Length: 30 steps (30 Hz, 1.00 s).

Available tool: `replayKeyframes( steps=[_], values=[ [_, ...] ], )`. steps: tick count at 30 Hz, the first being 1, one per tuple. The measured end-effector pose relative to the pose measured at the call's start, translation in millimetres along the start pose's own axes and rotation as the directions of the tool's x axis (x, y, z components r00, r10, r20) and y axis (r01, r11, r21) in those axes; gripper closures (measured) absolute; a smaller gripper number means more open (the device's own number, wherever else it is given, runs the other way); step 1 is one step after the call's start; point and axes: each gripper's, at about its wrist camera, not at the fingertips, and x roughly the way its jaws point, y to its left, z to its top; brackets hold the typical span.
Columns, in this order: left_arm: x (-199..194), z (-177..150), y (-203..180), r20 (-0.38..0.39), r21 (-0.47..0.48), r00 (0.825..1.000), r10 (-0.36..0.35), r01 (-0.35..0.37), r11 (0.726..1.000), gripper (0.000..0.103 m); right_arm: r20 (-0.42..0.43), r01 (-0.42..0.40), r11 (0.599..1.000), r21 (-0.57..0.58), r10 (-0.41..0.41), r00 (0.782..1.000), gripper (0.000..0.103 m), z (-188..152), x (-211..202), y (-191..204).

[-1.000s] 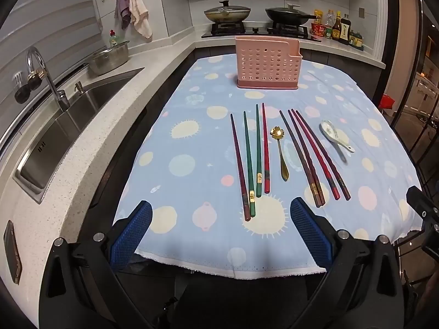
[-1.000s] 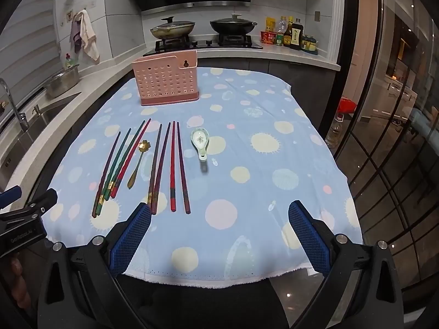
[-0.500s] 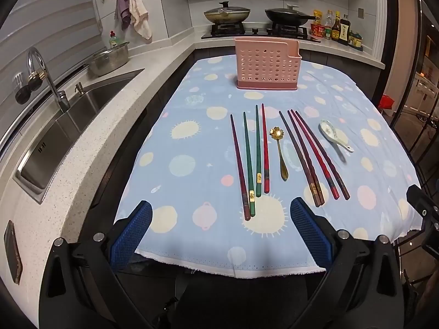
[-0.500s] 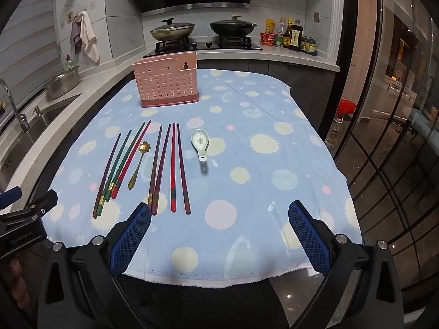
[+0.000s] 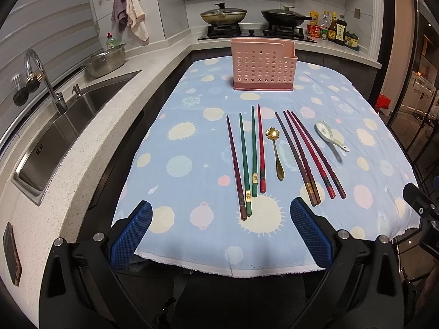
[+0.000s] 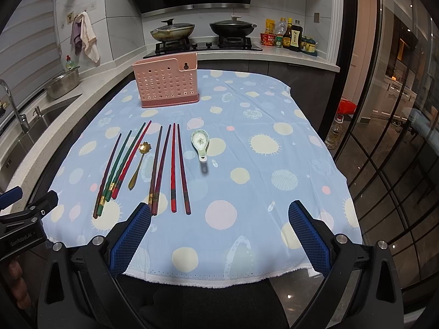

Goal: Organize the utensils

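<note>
Utensils laid out, both grippers wide and empty

Chopsticks in two groups lie flat on the dotted blue tablecloth (image 5: 178, 148). The left group of four (image 5: 248, 161), maroon, two green and red, runs roughly side by side toward the pink perforated utensil holder (image 5: 262, 65), which stands upright at the far end of the cloth, well apart from them. A gold flower-bowl spoon (image 5: 275, 152) lies between that group and the second group of four dark red chopsticks (image 5: 310, 156). Just right of those rests a white ceramic soup spoon (image 5: 330, 135), bowl up.

Left gripper (image 5: 221, 231) hangs over the near cloth edge, blue pads spread wide, nothing between them, the near ends of the left group just ahead. Right gripper (image 6: 219, 231) is likewise spread and empty, its left pad near the butt ends of the dark red chopsticks (image 6: 171, 167); the ceramic spoon (image 6: 200, 144) sits ahead, the holder (image 6: 166, 83) beyond.
</note>
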Motion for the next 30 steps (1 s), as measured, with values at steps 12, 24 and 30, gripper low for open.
replayKeyframes(
  steps=[12, 24, 30],
  values=[
    [0.0, 1.0, 0.9, -0.003, 0.002, 1.0, 0.006, -0.006, 1.0, 0.007, 0.001, 0.0, 1.0, 0.001, 0.0, 1.0, 0.007, -0.5, 0.1, 0.6],
    [1.6, 1.7, 2.0, -0.003, 0.001, 1.0, 0.011, -0.011, 1.0, 0.007, 0.002, -0.001, 1.0, 0.001, 0.001, 1.0, 0.007, 0.0, -0.2, 0.3],
    [1.3, 1.0, 1.4, -0.001, 0.001, 1.0, 0.013, -0.013, 1.0, 0.007, 0.002, -0.001, 1.0, 0.001, 0.001, 1.0, 0.007, 0.1, -0.4, 0.3]
  ],
)
